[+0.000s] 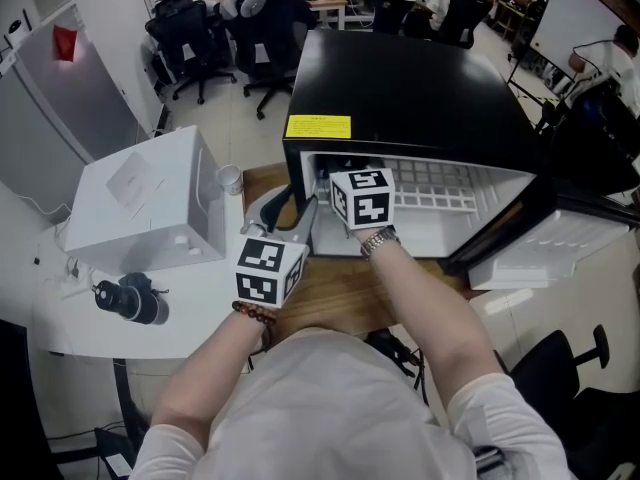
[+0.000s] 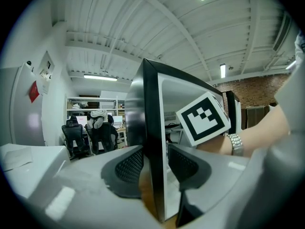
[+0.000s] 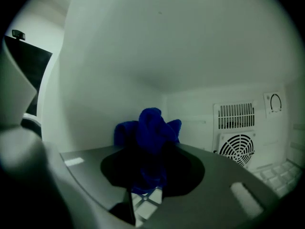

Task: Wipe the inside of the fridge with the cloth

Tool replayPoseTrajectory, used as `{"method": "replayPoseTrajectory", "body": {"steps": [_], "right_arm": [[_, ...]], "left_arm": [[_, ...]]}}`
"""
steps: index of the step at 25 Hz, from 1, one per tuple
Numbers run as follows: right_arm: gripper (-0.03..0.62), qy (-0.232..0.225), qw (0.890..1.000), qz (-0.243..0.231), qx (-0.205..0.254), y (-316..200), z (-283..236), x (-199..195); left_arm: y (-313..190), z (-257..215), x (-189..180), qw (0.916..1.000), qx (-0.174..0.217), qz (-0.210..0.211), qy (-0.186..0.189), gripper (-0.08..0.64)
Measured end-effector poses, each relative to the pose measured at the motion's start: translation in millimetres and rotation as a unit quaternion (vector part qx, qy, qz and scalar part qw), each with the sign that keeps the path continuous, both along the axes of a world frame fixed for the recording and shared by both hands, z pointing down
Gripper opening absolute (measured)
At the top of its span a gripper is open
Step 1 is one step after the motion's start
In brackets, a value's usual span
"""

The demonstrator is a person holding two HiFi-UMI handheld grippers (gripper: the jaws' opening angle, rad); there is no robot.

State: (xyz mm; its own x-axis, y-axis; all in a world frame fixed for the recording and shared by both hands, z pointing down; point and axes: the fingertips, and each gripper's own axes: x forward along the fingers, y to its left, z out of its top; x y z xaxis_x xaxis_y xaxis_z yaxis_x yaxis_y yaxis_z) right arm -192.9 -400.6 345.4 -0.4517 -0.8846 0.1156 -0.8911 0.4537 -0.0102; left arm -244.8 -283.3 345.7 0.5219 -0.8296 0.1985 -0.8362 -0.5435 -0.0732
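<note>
R hand-held gripper inside mini fridge, clamped on blue cloth. L hand-held gripper at its 7 o'clock, jaws apart, straddling fridge's side wall.

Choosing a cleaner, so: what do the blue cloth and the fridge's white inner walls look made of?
The blue cloth: soft fabric, maybe terry or microfibre, matte; it bunches in plump folds. The white inner walls: probably moulded plastic, smooth, faint sheen; rounded seamless corners and a moulded round fan grille suggest it.
</note>
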Motion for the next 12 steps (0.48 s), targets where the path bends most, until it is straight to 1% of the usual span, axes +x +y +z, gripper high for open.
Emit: {"method": "replayPoseTrajectory", "body": {"steps": [6,12], "right_arm": [[0.115,0.004,0.999,0.032,-0.004,-14,1,3],[0.115,0.006,0.999,0.046,-0.01,-26,1,5]], "left_arm": [[-1,1,1,1.0,0.0,-0.002,-0.005,0.164],[-1,1,3,0.9999,0.0,-0.004,-0.012,0.176]]}}
